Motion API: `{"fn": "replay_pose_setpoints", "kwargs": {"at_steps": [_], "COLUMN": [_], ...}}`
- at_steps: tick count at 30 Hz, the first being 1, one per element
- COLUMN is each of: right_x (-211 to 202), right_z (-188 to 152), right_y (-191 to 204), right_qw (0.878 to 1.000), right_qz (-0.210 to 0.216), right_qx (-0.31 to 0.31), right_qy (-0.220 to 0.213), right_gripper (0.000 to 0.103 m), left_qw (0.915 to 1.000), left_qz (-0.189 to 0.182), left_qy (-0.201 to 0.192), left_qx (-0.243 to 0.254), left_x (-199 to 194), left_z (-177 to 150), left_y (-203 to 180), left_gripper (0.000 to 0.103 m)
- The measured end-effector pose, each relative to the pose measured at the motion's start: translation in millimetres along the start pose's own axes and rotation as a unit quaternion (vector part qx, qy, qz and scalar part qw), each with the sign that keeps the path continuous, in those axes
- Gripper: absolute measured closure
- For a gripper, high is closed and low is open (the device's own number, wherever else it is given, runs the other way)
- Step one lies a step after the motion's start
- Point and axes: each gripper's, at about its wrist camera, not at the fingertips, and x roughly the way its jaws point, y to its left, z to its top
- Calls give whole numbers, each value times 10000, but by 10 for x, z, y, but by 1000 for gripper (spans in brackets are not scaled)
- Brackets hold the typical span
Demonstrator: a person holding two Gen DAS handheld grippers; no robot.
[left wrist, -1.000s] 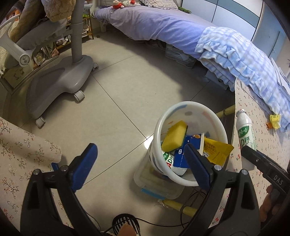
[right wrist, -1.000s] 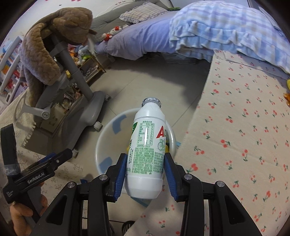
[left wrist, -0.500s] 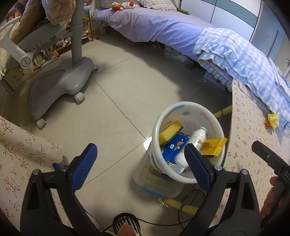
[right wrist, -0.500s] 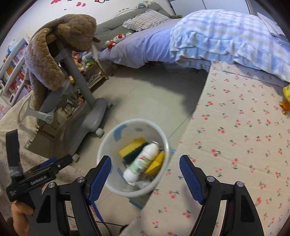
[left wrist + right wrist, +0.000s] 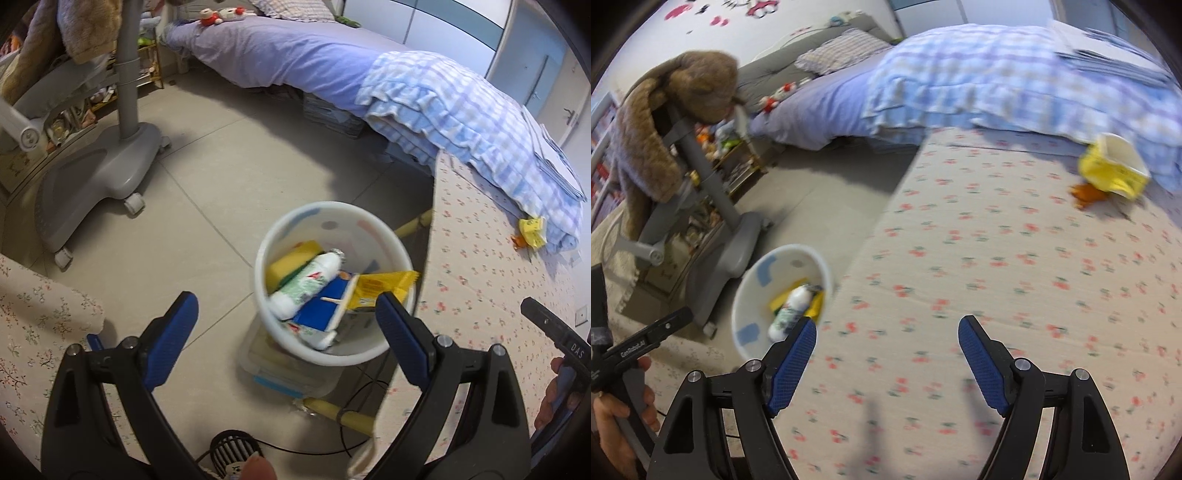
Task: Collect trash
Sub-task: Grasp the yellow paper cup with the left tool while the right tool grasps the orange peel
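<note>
A white trash bin [image 5: 280,240] stands on the floor beside the table; it also shows in the right wrist view [image 5: 753,284]. Inside lie a white drink bottle [image 5: 306,284], a yellow sponge [image 5: 288,258], a blue carton [image 5: 317,310] and a yellow wrapper [image 5: 384,284]. My left gripper [image 5: 284,325] is open and empty above the bin's near side. My right gripper [image 5: 886,358] is open and empty over the cherry-print tablecloth [image 5: 1015,266]. A yellow wrapper [image 5: 1112,170] and an orange scrap [image 5: 1086,194] lie at the table's far right edge.
A grey chair base on wheels [image 5: 99,166] stands left of the bin. A bed with a blue checked blanket [image 5: 461,114] runs behind the table. A clear plastic box [image 5: 288,373] sits under the bin. A floral cloth surface [image 5: 33,332] is at the left.
My right gripper opened and dropped the white bottle into the bin, then swung right over the table. The left gripper stayed open above the bin.
</note>
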Motion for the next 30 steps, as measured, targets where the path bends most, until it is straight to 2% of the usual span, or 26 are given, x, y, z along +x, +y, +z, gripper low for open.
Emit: {"fn": "replay_pose_setpoints", "kwargs": {"at_steps": [10,17,26,30], "right_x": [-557,-909,-1201,-1196], "right_z": [-30,-53,-31,-30], "right_y": [-924,-1557,-2391,-2680], "right_qw": [9956,9872,9761,9722], "right_qz": [-475,-692,-1258,-1451], "right_qx": [733,1327,1605,1667], "right_qy": [-326,-546,-755,-770], "right_gripper": [21,20,20,20], "left_qw": [9987,9939,9782,9675], "left_qz": [-417,-814,-898,-1058], "left_qy": [45,-91,-298,-548], "left_qx": [289,739,1847,2230], "left_x": [-3,-56,58,210], "left_z": [-22,-35,112,170], "left_y": [-743,-1518,-2711,-3234], "left_gripper": [7,7,7,7]}}
